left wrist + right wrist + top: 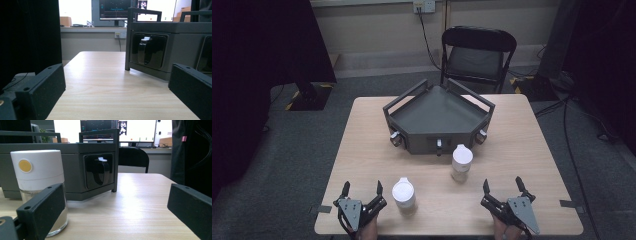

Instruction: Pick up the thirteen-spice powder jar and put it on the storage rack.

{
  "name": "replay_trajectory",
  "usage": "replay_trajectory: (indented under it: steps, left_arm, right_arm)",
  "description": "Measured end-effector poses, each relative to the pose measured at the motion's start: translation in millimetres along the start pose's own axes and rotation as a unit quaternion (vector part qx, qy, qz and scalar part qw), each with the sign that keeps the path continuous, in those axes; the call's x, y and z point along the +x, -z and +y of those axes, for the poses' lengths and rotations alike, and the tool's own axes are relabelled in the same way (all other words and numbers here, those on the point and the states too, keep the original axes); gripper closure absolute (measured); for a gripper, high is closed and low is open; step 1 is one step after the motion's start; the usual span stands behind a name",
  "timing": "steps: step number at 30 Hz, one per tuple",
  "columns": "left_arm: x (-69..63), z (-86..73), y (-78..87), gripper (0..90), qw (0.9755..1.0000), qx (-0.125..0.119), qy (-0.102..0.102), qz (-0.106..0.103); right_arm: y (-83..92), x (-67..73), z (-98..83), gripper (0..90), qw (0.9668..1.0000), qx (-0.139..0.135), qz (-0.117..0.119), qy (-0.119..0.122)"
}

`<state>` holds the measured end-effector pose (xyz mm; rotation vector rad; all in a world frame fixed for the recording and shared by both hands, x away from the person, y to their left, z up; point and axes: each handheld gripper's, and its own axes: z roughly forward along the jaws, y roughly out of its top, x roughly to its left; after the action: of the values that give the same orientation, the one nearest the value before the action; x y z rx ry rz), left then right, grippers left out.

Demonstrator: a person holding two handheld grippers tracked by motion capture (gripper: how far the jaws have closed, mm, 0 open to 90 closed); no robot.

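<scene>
Down at the near edge of the counter (362,130), the left tongs (362,189) sit low with jaws spread wide, nothing between them. Just to their right stands the near jar (404,196), white lid on top, close to the front edge and apart from the jaws. Over at the right, the right tongs (502,185) are wide too, and bare. In the right gripper view they (115,212) look along the wood, with the far jar (41,187) standing just beyond the left-hand jaw: clear body, white lid, a round yellow dot on the lid, no writing that can be read. From above, that far jar (462,162) stands a little further in, just in front of the grey tray (439,117). There is open wood between the two pairs of tongs and along both side edges. The tray, with raised rails and dark latches on its front faces, takes the middle of the far half. Behind the counter stands a black folding chair (477,55).
</scene>
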<state>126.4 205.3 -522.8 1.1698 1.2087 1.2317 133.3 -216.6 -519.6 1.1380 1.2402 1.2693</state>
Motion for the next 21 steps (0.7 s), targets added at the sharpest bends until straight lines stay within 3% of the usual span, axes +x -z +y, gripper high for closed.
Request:
replay_trajectory:
  steps: [21]
  left_arm:
    - [-0.9,0.5,-1.4,1.0,1.0000,0.001,0.002,0.003]
  right_arm:
    - [-0.1,-0.5,0.2,0.0,1.0000,0.000,0.001,-0.001]
